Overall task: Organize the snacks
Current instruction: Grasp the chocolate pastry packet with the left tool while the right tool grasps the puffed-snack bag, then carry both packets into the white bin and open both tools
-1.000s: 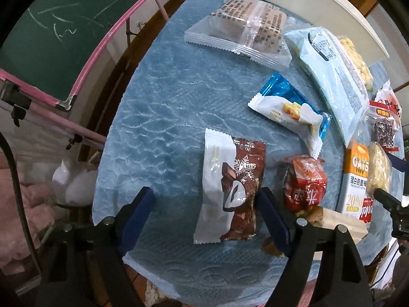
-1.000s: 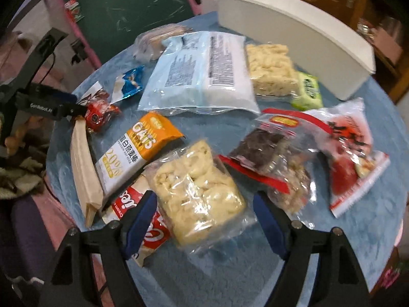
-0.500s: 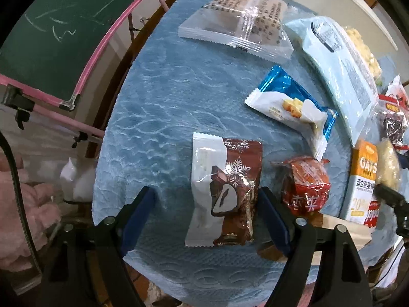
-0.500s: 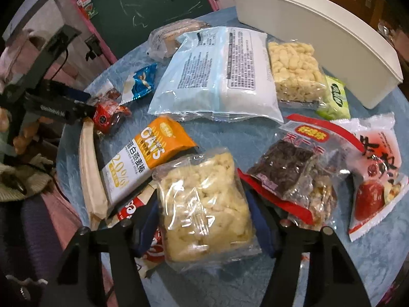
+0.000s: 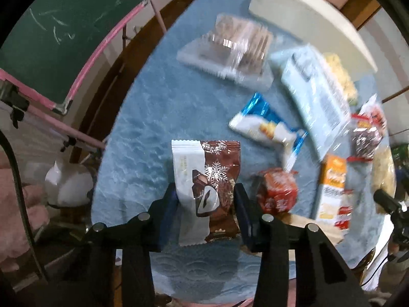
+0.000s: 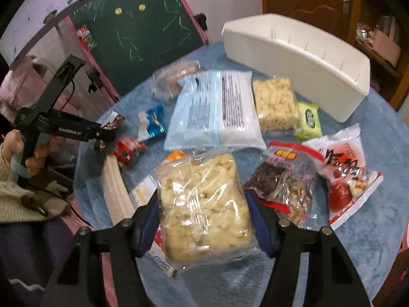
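1. The left gripper [image 5: 205, 199] is closing its jaws on the brown-and-white snack packet [image 5: 207, 184], at the near left edge of the blue table [image 5: 153, 107].
2. The right gripper [image 6: 203, 217] pinches the clear bag of puffed snacks [image 6: 204, 204], lifted over the near packets.
3. The white bin [image 6: 301, 58] stands at the far side.

Snack packets [image 6: 214, 110] across the table [image 6: 378, 138]; bin [image 6: 301, 58] behind them at its far edge
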`<state>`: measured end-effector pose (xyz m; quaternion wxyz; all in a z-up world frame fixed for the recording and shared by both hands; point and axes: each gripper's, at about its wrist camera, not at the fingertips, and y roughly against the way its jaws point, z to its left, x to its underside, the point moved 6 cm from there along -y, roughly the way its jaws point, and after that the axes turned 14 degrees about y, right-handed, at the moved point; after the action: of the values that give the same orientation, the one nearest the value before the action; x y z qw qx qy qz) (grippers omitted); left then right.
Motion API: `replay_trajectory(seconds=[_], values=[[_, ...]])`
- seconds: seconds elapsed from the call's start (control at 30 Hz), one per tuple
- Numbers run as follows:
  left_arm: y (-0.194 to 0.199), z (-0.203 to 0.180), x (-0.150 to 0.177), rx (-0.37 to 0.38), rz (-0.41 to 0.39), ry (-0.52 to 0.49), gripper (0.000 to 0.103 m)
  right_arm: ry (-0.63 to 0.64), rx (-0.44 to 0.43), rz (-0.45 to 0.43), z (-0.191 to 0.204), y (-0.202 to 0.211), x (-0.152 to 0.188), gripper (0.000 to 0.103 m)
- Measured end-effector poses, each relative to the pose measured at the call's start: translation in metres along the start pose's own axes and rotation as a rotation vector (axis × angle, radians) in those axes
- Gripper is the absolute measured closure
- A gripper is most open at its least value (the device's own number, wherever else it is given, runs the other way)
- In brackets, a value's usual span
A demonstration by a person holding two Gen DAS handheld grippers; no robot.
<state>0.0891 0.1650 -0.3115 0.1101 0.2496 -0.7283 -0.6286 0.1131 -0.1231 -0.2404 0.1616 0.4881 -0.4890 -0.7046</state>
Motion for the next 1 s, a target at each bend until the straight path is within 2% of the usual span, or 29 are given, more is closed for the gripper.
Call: replay_trajectory(seconds=[0.1,0.23,0.5,0.63,0.73,0.83,1.0], values=[[0.023,-0.009,-0.008,0.059,-0.047,-0.020,0.061,-0.004,0.027,-0.024,0.003,0.007,-0.012,0.039],[0.061,-0.037,-0.029,0.113,-0.131,-0.099,0.061,-0.035,0.072,-0.073,-0.002,0.025,-0.031,0.039],[0.152,-0.133,-0.069,0.219,-0.344,-0.300,0.061,-0.185,0.199,-0.219,-0.049,0.087,-0.084,0.039],[0.192,-0.182,-0.093,0.235,-0.457,-0.390,0.061,-0.269,0.264,-0.289,-0.072,0.124,-0.108,0.039],[0.211,-0.218,-0.112,0.245,-0.536,-0.445,0.061,-0.326,0.323,-0.317,-0.096,0.147,-0.125,0.039],[0.219,-0.254,-0.130,0.248,-0.597,-0.486,0.061,-0.397,0.380,-0.308,-0.128,0.155,-0.145,0.039],[0.202,-0.298,-0.171,0.251,-0.594,-0.478,0.061,-0.487,0.430,-0.289,-0.186,0.148,-0.173,0.039]])
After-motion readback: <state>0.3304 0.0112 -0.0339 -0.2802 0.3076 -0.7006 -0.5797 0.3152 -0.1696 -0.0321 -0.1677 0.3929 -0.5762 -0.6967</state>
